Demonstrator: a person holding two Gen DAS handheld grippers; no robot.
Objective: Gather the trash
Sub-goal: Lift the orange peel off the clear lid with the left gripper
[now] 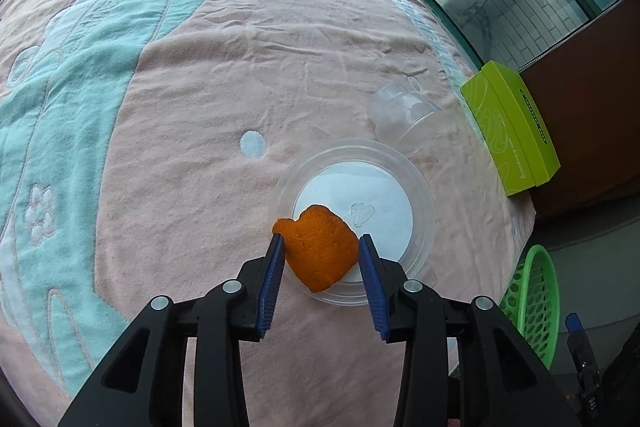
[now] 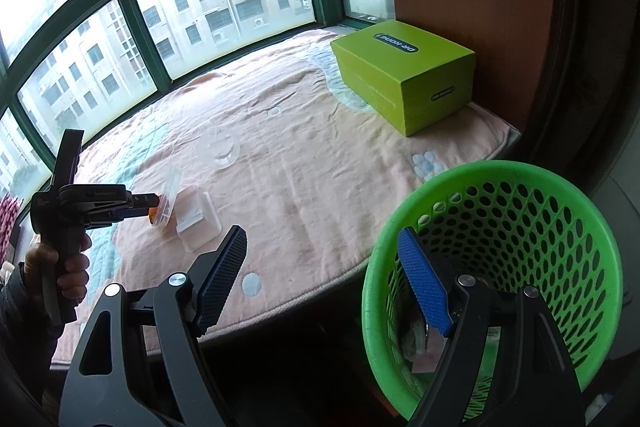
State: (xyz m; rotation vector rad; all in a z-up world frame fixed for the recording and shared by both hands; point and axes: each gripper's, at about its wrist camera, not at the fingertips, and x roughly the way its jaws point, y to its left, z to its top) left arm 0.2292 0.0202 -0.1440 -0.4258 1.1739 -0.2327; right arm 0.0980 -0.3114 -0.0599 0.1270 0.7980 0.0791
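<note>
An orange peel (image 1: 320, 251) sits between the blue pads of my left gripper (image 1: 322, 247), which is shut on it, above the near rim of a clear plastic lid (image 1: 420, 195) lying on the pink blanket. In the right wrist view the left gripper (image 2: 154, 207) shows at the left with a bit of orange at its tips beside clear plastic pieces (image 2: 198, 219). My right gripper (image 2: 320, 259) is open and empty, one finger over the rim of the green perforated basket (image 2: 520, 227), which holds some scraps at its bottom.
A clear plastic cup (image 1: 400, 111) lies on its side on the blanket (image 1: 200, 107); it also shows in the right wrist view (image 2: 220, 147). A lime-green box (image 2: 404, 79) stands at the blanket's far right by a brown wall. Windows run along the back.
</note>
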